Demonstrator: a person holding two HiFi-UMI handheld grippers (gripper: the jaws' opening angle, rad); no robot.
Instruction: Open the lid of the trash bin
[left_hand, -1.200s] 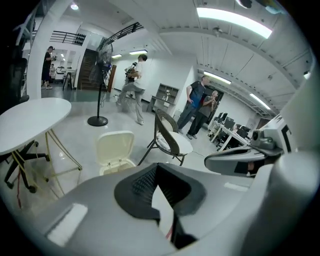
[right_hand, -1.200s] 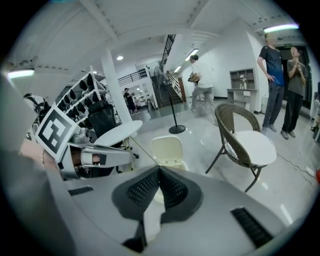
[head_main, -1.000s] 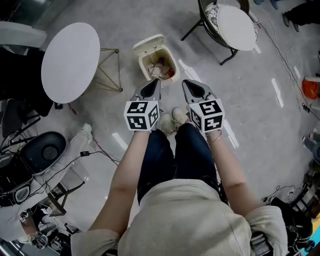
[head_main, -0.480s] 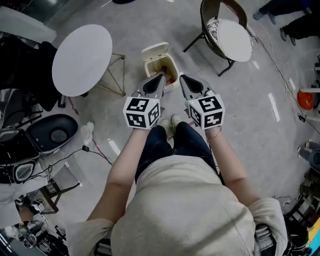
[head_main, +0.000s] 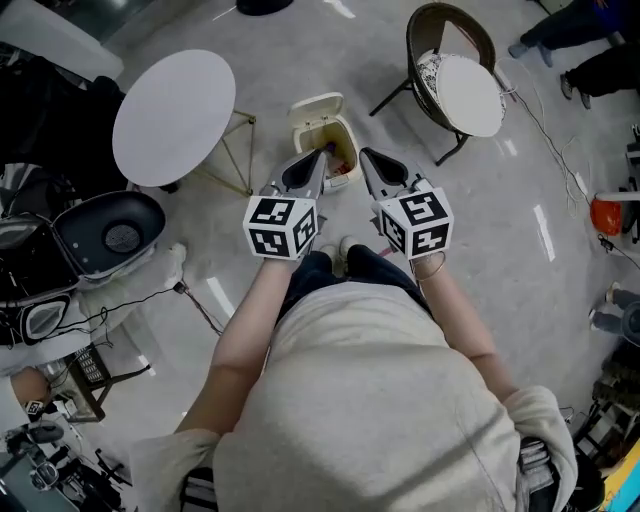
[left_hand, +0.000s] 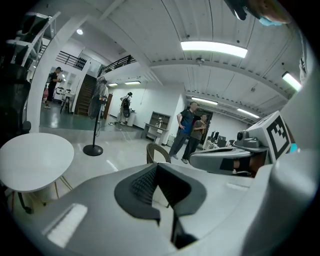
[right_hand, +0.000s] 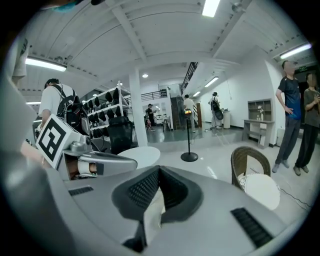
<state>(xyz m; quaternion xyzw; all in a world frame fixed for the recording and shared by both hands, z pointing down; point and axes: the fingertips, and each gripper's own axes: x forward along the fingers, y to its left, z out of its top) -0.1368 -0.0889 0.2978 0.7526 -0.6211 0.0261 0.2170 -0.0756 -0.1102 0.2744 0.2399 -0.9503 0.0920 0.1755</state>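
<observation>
Hanging above the trash bin (head_main: 350, 140) on the floor (head_main: 480, 230) (its lid (head_main: 313, 104) already tipped back), the left gripper (head_main: 316, 160) and right gripper (head_main: 366, 156) are both being held closed on nothing, and a clumsy reach down is being judged liable to knock that lid shut.

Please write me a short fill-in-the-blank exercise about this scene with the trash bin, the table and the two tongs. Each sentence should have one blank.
1. The lid of the trash bin is already ____.
2. In the head view, the round white table stands on the ____ side of the bin.
3. The left tongs and the right tongs are both ____, with nothing held between them.

Missing words: open; left; shut.
</observation>
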